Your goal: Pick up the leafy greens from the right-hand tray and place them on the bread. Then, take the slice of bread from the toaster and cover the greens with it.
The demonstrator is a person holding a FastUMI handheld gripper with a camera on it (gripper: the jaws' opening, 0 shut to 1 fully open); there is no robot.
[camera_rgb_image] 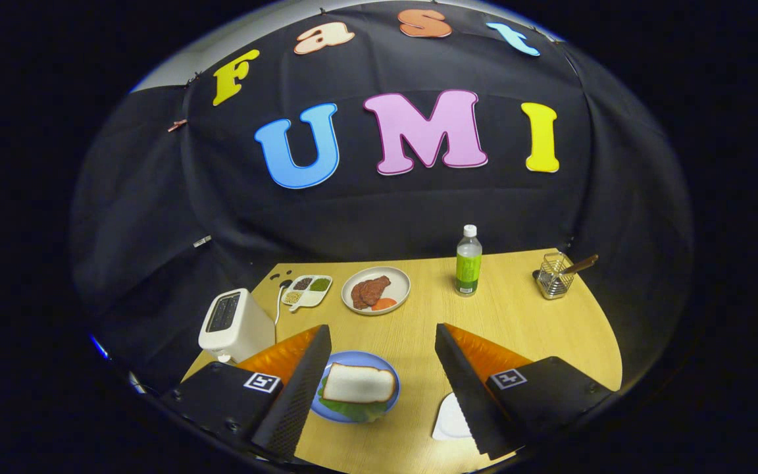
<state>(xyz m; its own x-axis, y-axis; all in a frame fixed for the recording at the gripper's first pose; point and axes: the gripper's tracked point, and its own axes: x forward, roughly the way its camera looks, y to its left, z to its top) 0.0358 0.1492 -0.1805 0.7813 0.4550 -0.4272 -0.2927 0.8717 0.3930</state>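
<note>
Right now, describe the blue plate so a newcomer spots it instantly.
On the wooden table, start at the white toaster and come nearer: the blue plate lies just ahead of the open tongs, beside one finger. Unlike the pale plate of meat farther back, it holds a white bread slice over leafy greens.

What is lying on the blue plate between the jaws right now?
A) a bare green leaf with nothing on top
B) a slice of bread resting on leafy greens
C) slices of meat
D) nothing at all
B: a white bread slice lies on top of leafy greens on the blue plate, and the open gripper holds nothing.
</note>
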